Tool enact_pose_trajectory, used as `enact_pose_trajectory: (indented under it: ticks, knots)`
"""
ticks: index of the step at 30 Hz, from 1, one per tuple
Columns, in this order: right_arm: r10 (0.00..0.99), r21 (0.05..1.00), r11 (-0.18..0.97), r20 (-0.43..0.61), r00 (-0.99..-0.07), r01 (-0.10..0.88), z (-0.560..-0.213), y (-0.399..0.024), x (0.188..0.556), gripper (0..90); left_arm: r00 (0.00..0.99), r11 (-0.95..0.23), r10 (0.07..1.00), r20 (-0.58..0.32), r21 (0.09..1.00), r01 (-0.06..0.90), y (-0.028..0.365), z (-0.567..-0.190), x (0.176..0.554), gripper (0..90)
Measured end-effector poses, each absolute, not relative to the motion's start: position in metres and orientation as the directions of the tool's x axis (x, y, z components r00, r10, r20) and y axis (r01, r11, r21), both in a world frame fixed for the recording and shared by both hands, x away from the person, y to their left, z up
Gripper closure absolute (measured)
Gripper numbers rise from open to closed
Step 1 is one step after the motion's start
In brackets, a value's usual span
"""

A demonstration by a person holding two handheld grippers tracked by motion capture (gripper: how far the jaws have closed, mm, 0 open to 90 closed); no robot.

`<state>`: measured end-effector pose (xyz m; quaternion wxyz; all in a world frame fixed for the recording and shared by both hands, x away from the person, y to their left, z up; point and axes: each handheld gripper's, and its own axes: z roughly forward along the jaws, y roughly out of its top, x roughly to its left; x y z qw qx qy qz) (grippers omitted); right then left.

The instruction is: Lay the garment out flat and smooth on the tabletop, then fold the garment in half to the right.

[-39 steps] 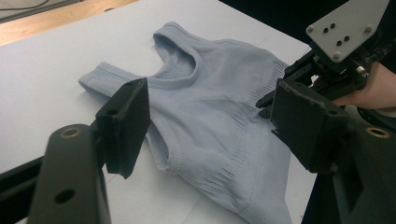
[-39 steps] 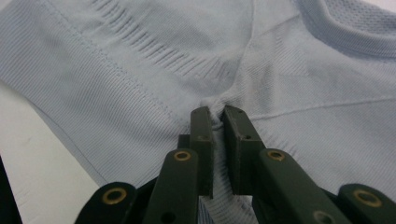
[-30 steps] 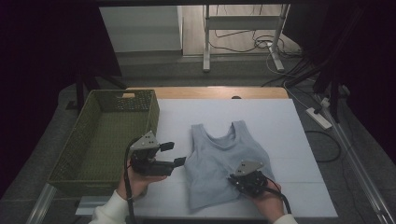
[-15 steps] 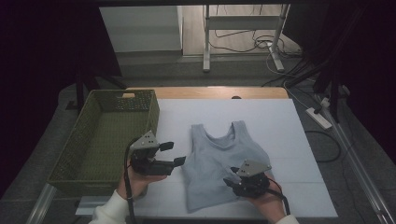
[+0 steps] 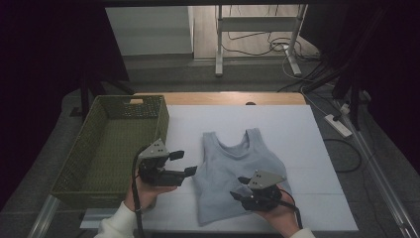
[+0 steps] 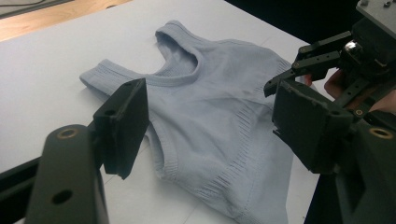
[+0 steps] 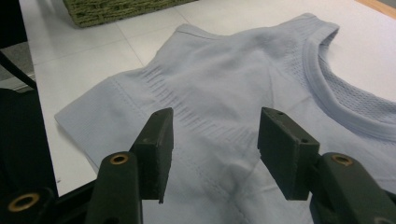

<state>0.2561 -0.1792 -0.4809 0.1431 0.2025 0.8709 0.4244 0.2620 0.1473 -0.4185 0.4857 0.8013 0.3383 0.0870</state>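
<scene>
A light blue tank top (image 5: 233, 166) lies flat on the white table (image 5: 297, 134), neckline toward the far side. My right gripper (image 5: 238, 188) hovers over its lower right part. Its jaws have just been opening and now stand apart above the cloth (image 7: 233, 79) with nothing pinched between the pads (image 7: 159, 140). My left gripper (image 5: 187, 162) stays just left of the top, open, its jaws framing the garment (image 6: 205, 84) without touching it. The left gripper view also catches the right gripper (image 6: 285, 70) farther off.
A green woven basket (image 5: 163, 124) stands at the table's left side, close beside my left hand; its corner (image 7: 116, 9) appears in the right gripper view. Bare white tabletop extends beyond and to the right of the top. A wooden strip (image 5: 223, 98) runs along the far edge.
The right gripper's jaws have spread apart over the lower right of the top and the hand shifted slightly. The left gripper has kept still.
</scene>
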Motion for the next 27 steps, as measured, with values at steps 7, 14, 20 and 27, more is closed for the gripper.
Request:
enact_pose_trajectory:
  ticks: [7,14,20,27]
  knots:
    - [0.466,0.802,0.554,-0.074,-0.882,0.225,-0.48,-0.175,0.255,44.8,0.756,-0.299,0.628,-0.187,0.838,0.456,0.148,-0.418,0.262,27.8]
    - [0.451,0.81,0.547,-0.075,-0.889,0.209,-0.48,-0.173,0.252,44.0,0.754,-0.297,0.63,-0.188,0.838,0.457,0.148,-0.418,0.262,27.7]
    - [0.435,0.816,0.544,-0.077,-0.897,0.194,-0.479,-0.172,0.249,44.0,0.753,-0.294,0.629,-0.191,0.838,0.459,0.149,-0.418,0.263,27.4]
    - [0.42,0.812,0.553,-0.076,-0.904,0.188,-0.48,-0.167,0.246,43.9,0.752,-0.296,0.631,-0.189,0.837,0.459,0.149,-0.419,0.263,27.2]
